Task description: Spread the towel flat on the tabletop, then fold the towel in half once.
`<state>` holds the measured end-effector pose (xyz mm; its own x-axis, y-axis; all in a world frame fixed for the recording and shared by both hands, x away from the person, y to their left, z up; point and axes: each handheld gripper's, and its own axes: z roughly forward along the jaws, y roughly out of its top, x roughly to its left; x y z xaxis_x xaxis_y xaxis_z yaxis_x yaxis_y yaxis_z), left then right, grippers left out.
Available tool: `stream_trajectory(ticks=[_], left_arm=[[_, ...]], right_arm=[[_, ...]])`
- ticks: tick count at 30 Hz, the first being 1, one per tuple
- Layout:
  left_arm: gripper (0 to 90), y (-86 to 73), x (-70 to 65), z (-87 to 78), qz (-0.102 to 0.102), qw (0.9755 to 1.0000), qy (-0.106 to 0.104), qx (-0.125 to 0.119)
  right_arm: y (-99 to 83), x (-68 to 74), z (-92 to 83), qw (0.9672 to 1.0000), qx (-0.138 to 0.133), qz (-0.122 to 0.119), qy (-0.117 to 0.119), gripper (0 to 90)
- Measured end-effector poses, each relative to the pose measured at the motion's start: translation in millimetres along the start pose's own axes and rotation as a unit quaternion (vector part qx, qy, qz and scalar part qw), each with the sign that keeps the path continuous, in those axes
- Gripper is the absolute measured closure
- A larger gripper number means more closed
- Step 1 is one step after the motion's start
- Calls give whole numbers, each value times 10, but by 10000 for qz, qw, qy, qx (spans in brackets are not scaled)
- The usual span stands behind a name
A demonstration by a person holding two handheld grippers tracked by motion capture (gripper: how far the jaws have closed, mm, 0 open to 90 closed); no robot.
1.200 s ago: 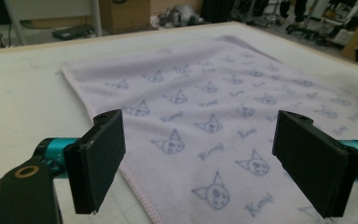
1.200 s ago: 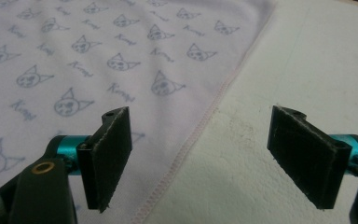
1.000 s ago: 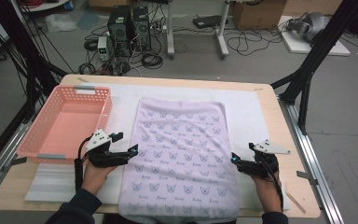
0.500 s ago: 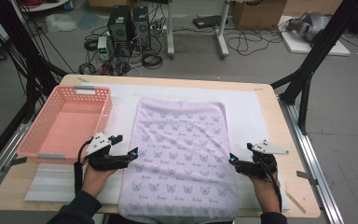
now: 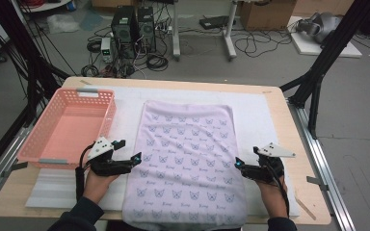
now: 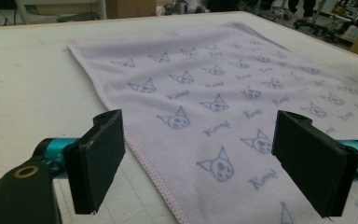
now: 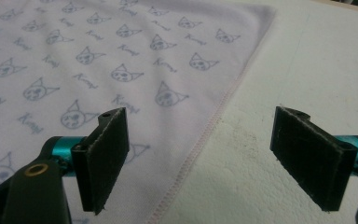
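At the far left of the table a pink plastic basket [image 5: 67,126] is seen, standing empty on the white foam mat [image 5: 265,115]. Just right of its near corner the left gripper [image 5: 136,158] is held low, its jaws spread wide and nothing between them; in the left gripper view they straddle the stitched left hem of the towel [image 6: 223,93]. The lilac towel [image 5: 188,159], printed with cat faces, is laid flat in the middle of the mat, its near end hanging slightly over the table's near edge. At its right hem the right gripper [image 5: 237,164] is likewise held with jaws wide apart and empty, the stitched edge [image 7: 205,135] lying between them in the right gripper view. The cloth is judged light, soft and limp, so it will sag and fold wherever it is lifted. A hold is best taken on the hems at both sides, each pinched together, so that it can be raised evenly.
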<state>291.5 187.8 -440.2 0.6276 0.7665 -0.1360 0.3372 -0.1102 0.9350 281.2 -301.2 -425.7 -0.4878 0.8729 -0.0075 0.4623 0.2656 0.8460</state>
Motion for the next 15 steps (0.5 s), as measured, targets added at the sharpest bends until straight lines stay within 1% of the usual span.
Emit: stream_trajectory(ticks=[4, 7, 8, 9, 10, 11, 13, 14, 15], left_arm=[[177, 0, -4, -3, -15, 10000, -6, -18], [177, -5, -1, 14, -24, 10000, -25, 19], [177, -3, 5, 20, -26, 10000, -25, 31], [180, 2, 13, 28, -49, 10000, -20, 33], [186, 12, 25, 36, -88, 10000, -12, 32], [187, 24, 36, 46, -147, 9999, 3, 30], [188, 48, 62, 73, -212, 9998, 60, 36], [188, 59, 77, 89, -245, 9997, 64, 56], [186, 66, 93, 107, -297, 9995, 58, 85]], right_arm=[[9, 12, 7, 10000, -6, -23, 4, 183], [15, 12, 19, 10000, -12, 5, 11, 183], [17, 5, 28, 10000, -8, -31, 12, 183], [20, 13, 35, 10000, 17, 20, 25, 183], [23, 7, 43, 10000, 18, -31, 27, 183], [25, 16, 50, 10000, 36, 12, 45, 183], [27, 14, 68, 10000, 60, -4, 65, 183], [27, 6, 80, 9999, 76, -20, 72, 184], [26, 2, 89, 9999, 118, 21, 86, 183]])
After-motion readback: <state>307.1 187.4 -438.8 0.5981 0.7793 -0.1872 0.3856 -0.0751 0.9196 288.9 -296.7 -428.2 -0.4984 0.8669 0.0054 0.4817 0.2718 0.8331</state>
